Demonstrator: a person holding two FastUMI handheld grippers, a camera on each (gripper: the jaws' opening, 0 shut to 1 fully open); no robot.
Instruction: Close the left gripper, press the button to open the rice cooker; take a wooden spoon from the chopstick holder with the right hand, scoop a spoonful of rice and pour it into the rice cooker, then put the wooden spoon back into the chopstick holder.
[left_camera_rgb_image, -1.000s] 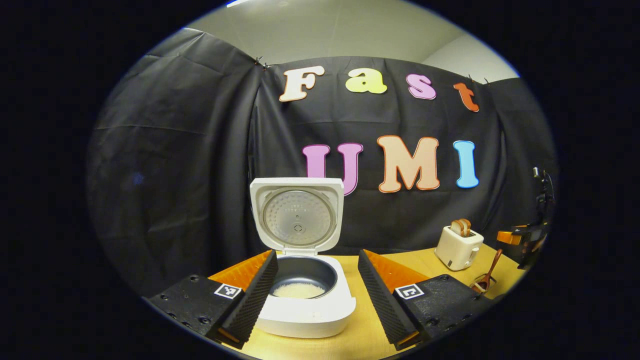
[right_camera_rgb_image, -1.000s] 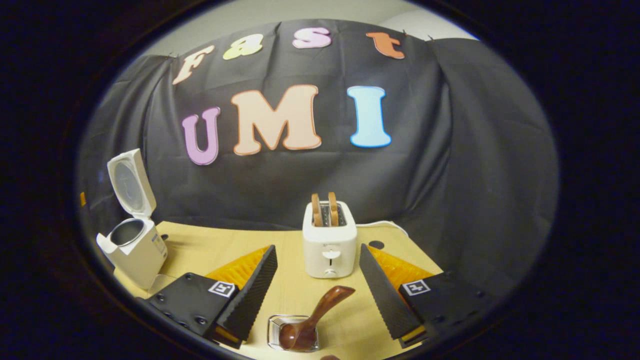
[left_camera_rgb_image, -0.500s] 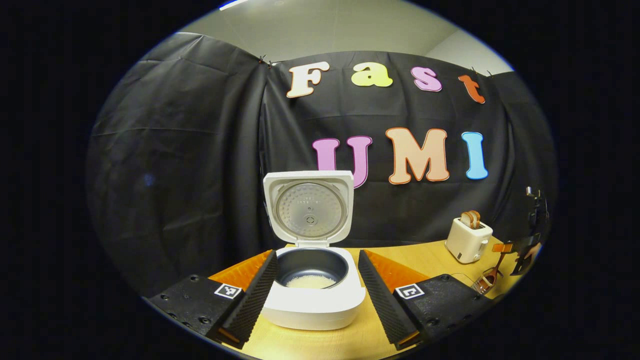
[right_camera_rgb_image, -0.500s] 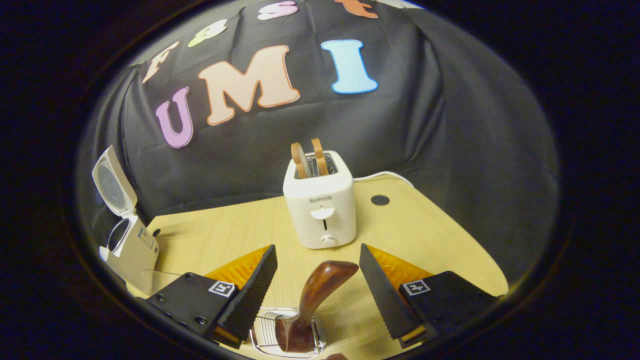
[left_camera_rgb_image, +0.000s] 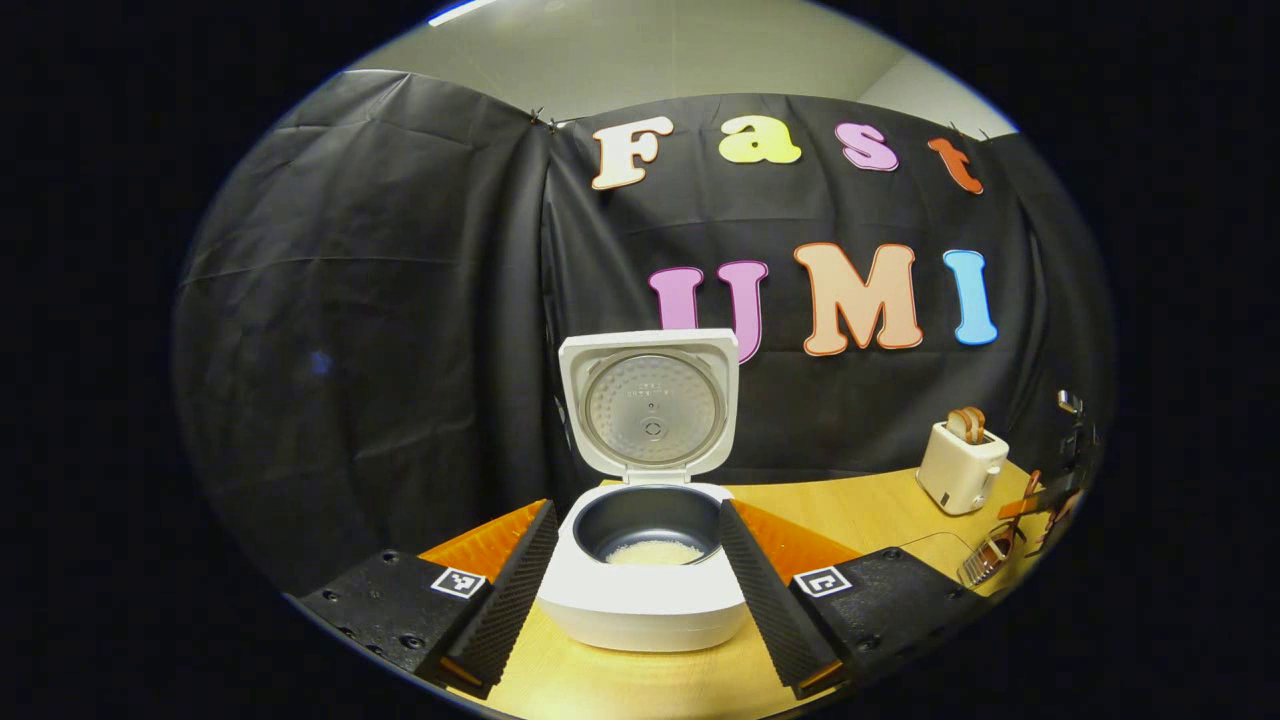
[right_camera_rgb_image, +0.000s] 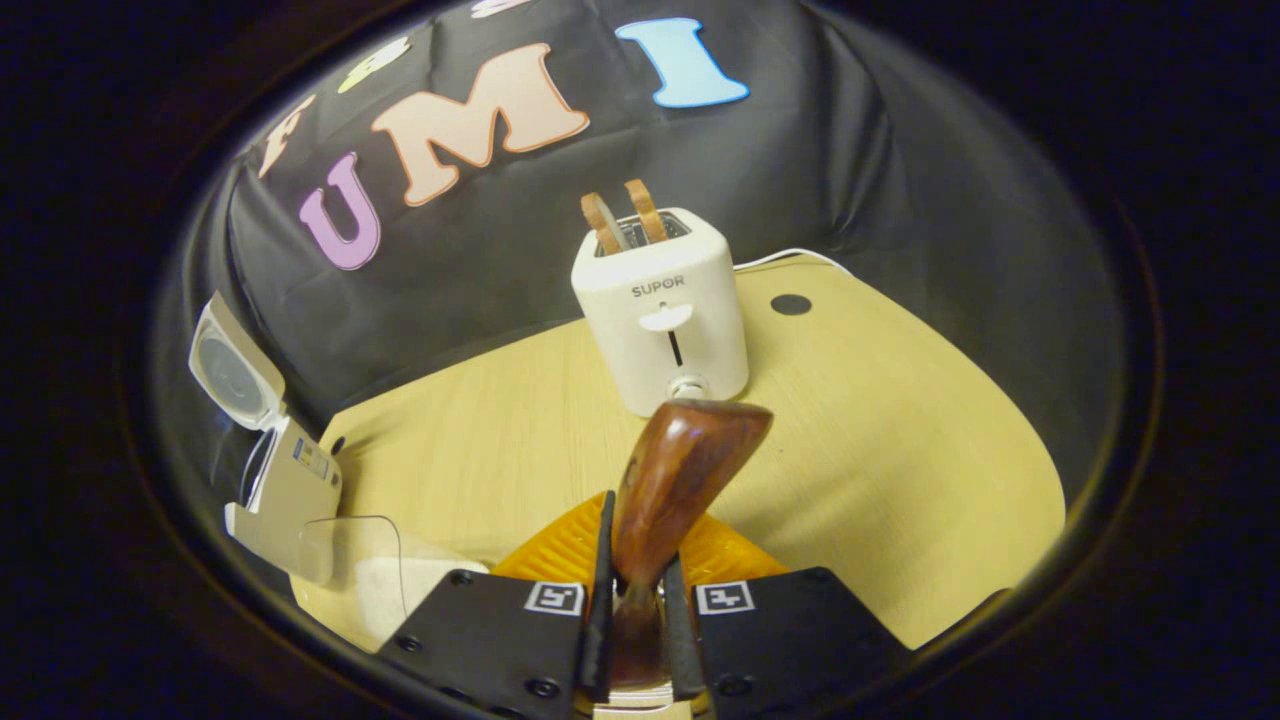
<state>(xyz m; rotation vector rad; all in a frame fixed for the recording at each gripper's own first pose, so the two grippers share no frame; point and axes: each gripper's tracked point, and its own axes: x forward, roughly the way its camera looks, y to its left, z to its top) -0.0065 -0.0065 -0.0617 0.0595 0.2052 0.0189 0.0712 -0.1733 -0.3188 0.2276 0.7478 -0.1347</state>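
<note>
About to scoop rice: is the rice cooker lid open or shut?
Open. The rice cooker has its lid standing upright behind the pot, and the inner pot with some rice is exposed.

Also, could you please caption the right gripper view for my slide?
Right gripper shut on wooden spoon handle, toaster beyond on the table.

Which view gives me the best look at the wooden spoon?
The right gripper view: the wooden spoon is close, its handle clamped in the right claw. In the left gripper view it sits small at the far right edge.
</note>
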